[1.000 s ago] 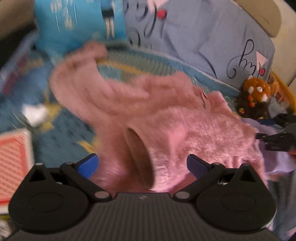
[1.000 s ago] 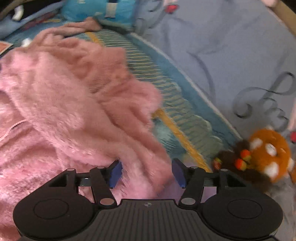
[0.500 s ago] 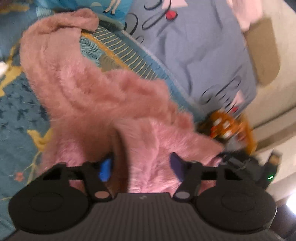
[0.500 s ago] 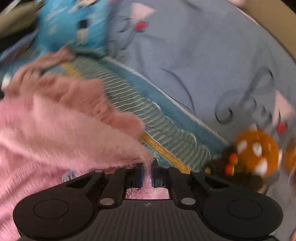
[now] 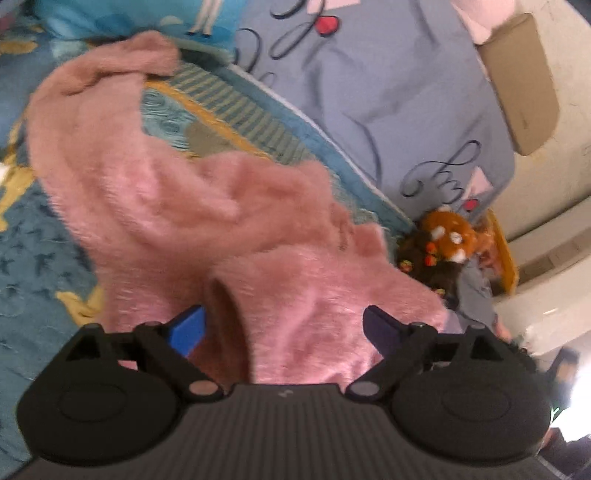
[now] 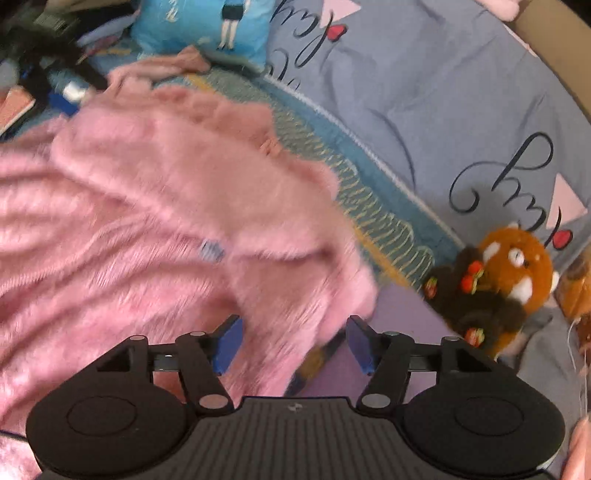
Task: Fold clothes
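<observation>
Both grippers have opened again after pinching in half a second ago: the right gripper [image 6: 293, 343], then nearly closed at the fleece's edge, now has its jaws apart, and the left gripper [image 5: 284, 328] has spread wide once more. Largest in view is the blue quilt [image 5: 48, 258] with its yellow patterns, and on it lies the pink fleece [image 5: 192, 206], rumpled, one sleeve [image 5: 103, 70] trailing up toward a bright blue pillow [image 6: 207, 29]. A grey-blue sheet [image 6: 424, 92] with dark script and red hearts runs along the quilt's far edge. In the left wrist view a folded hump of fleece sits between the spread fingers; the pads seem not to press on it, though blur makes that hard to be sure of. In the right wrist view a fleece flap hangs between the open pads, the left pad [image 6: 227, 343] touching or nearly touching it, the right one clear. An orange plush toy [image 6: 513, 266] lies beside the fleece.
</observation>
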{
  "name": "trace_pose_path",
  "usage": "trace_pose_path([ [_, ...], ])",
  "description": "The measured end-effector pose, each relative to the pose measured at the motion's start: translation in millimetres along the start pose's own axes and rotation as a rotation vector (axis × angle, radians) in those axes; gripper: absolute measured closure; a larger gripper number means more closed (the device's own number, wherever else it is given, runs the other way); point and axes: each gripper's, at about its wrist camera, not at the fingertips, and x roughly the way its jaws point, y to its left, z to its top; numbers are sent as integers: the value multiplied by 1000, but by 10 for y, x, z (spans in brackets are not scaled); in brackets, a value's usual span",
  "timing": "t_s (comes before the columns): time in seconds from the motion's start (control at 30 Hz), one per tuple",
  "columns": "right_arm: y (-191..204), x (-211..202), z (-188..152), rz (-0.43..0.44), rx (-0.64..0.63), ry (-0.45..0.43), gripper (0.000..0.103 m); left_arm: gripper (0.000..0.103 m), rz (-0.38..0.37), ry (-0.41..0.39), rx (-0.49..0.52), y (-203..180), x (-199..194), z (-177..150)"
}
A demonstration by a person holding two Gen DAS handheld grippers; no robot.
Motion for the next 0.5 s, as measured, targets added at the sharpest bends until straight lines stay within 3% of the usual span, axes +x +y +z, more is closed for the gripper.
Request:
trace_pose_path([
  [0.1, 111, 87, -140, -12, 20, 30, 42, 30, -16, 44, -57, 38, 123, -48],
  [0.17, 126, 172, -185, -22, 74, 37, 43, 55, -25, 82, -101, 84, 244, -95],
  [0.23, 123, 255, -199, -30, 123, 40, 51, 92, -50, 120, -140, 106, 360, -156],
  [0.33, 104, 353, -194, -41, 146, 68, 92, 98, -159, 141, -197, 112, 468, -218],
  [0.43, 119, 344, -211, -64, 90, 80, 92, 98, -402, 96, -351, 207, 412, -155],
  [0.5, 199, 290, -248, -92, -21, 81, 92, 98, -566, 50, -457, 318, 318, -71],
])
